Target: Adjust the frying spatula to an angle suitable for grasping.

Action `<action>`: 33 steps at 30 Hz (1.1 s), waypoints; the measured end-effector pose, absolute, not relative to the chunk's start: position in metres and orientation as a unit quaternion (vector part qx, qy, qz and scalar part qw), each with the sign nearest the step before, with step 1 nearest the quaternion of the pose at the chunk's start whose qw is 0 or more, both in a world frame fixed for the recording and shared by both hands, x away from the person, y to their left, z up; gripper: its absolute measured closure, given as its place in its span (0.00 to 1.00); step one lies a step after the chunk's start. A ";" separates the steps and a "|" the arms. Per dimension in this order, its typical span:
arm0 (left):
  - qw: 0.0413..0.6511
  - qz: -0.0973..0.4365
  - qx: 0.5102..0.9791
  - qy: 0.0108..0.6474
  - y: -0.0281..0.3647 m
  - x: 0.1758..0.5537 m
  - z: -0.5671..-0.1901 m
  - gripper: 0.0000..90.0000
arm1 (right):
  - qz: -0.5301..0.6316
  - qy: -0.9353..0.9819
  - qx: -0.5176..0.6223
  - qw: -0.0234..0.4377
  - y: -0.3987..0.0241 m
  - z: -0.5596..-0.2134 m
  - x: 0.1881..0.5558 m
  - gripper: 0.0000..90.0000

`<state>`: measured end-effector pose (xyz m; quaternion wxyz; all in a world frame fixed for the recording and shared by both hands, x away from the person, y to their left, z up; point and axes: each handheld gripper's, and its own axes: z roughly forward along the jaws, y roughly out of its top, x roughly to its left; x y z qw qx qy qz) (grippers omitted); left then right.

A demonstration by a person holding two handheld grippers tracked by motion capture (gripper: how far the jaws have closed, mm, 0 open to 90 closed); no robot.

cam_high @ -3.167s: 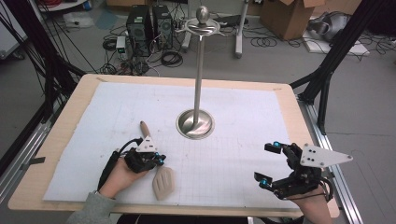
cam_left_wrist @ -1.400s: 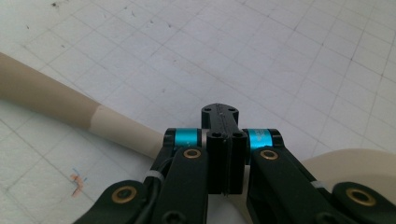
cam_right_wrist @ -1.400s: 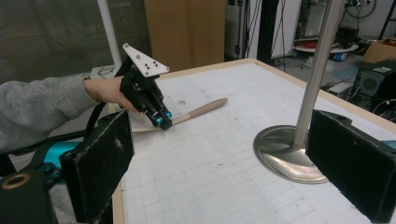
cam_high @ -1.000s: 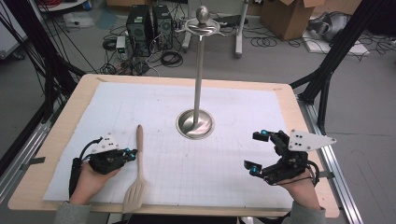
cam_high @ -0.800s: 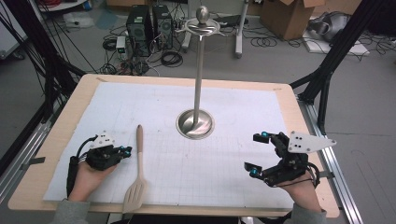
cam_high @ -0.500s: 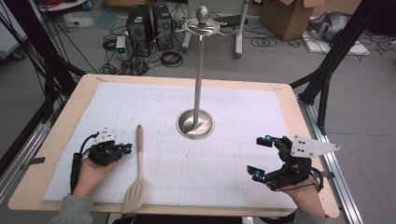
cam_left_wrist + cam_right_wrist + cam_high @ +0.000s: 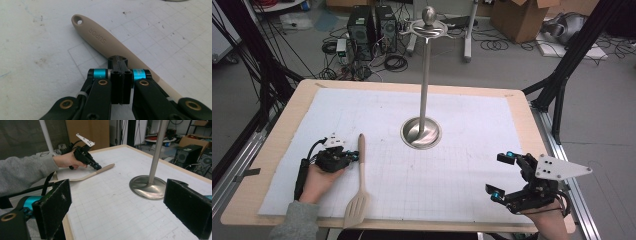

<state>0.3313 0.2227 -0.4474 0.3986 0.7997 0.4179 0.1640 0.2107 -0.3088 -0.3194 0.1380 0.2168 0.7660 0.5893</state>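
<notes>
My left gripper (image 7: 120, 62) – jaws together – rests against the beige plastic slotted spatula (image 7: 105, 43), handle stamped "SUPOR"; right gripper (image 7: 507, 175) gapes apart.

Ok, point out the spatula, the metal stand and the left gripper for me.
spatula (image 7: 360, 170): high view, on the middle of its beige handle.
metal stand (image 7: 426, 75): high view, on its upright pole.
left gripper (image 7: 120, 61): left gripper view, at the tips of its shut fingers, over the handle.
</notes>
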 end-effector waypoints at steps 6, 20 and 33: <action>0.412 0.157 0.798 0.411 0.218 0.335 -0.444 1.00 | 0.589 0.764 0.223 0.142 -0.313 -0.320 0.207 0.08; 0.420 0.151 0.794 0.413 0.210 0.342 -0.445 1.00 | 0.584 0.764 0.235 0.144 -0.320 -0.321 0.197 0.08; 0.426 0.141 0.794 0.410 0.199 0.352 -0.447 1.00 | 0.579 0.763 0.245 0.149 -0.325 -0.321 0.186 0.08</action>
